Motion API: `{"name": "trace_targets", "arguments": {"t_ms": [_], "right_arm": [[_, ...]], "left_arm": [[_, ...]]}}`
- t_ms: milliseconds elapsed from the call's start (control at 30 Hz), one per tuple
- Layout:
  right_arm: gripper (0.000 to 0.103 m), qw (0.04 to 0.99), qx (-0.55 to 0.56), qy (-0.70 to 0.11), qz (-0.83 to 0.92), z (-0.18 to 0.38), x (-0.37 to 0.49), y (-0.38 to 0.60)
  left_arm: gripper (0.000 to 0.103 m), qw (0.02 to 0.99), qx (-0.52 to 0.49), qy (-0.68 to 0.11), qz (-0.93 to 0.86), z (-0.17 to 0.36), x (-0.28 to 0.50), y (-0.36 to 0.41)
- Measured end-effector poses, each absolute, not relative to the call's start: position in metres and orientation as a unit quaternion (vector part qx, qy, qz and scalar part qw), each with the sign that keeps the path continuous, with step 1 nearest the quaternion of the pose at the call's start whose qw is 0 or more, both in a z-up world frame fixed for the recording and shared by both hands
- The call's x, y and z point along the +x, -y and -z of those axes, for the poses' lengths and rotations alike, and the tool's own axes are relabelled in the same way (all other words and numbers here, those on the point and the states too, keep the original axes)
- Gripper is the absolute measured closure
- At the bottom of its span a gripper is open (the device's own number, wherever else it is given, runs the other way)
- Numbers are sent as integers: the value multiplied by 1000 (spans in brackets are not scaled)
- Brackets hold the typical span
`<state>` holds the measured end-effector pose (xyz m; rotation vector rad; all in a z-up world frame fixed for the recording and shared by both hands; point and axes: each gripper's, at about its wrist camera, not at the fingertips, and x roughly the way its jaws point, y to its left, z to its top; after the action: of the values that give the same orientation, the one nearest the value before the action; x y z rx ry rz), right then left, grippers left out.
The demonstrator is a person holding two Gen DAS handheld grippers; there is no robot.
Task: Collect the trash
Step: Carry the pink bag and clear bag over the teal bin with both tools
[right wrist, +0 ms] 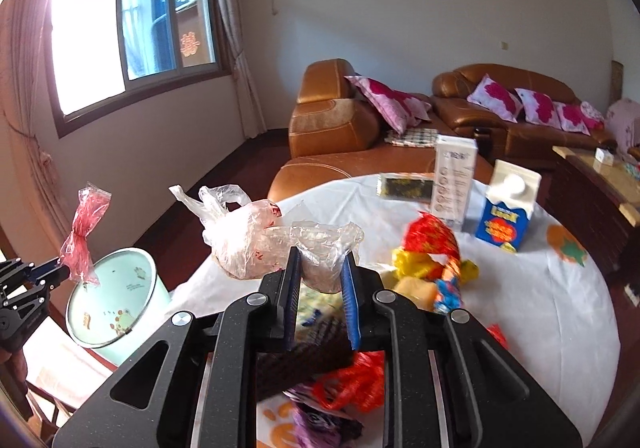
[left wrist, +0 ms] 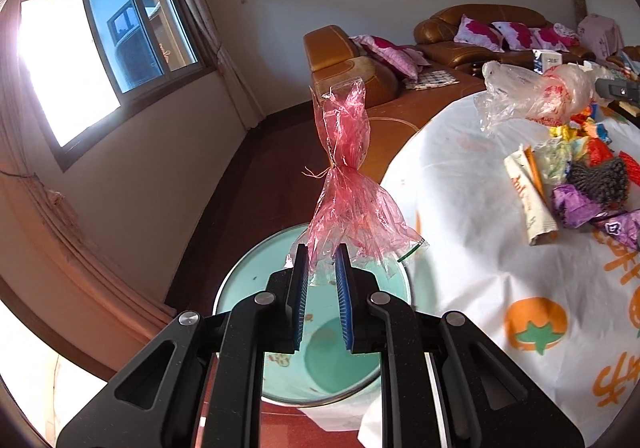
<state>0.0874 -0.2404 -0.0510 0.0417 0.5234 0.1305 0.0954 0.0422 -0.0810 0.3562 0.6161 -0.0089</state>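
My left gripper (left wrist: 322, 256) is shut on the bottom of a crinkled red cellophane wrapper (left wrist: 344, 176), which stands up above the open mint-green bin (left wrist: 240, 288) beside the table. The right wrist view shows that same gripper (right wrist: 52, 272) at the left with the wrapper (right wrist: 84, 232) over the bin (right wrist: 112, 300). My right gripper (right wrist: 320, 260) is shut on a crumpled clear plastic bag (right wrist: 256, 236) with red print, held above the table's left part. In the left wrist view the bag (left wrist: 532, 92) hangs from the right gripper (left wrist: 616, 90) at the far right.
On the round table with its white, orange-printed cloth (right wrist: 540, 308) lies a heap of coloured wrappers (right wrist: 432, 256) and a dark knitted piece (right wrist: 304, 360). A blue milk carton (right wrist: 506, 208), a white box (right wrist: 454, 180) and a dark packet (right wrist: 406, 186) stand further back. Brown sofas (right wrist: 332, 128) lie beyond.
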Motion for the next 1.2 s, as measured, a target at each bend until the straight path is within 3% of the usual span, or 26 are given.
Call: {"name": "trace_targets", "arguments": {"t_ms": [1200], "right_arm": [[83, 931, -63, -289, -213, 72, 146, 94]], "left_arm": [[87, 902, 254, -344, -65, 104, 101, -101]]}}
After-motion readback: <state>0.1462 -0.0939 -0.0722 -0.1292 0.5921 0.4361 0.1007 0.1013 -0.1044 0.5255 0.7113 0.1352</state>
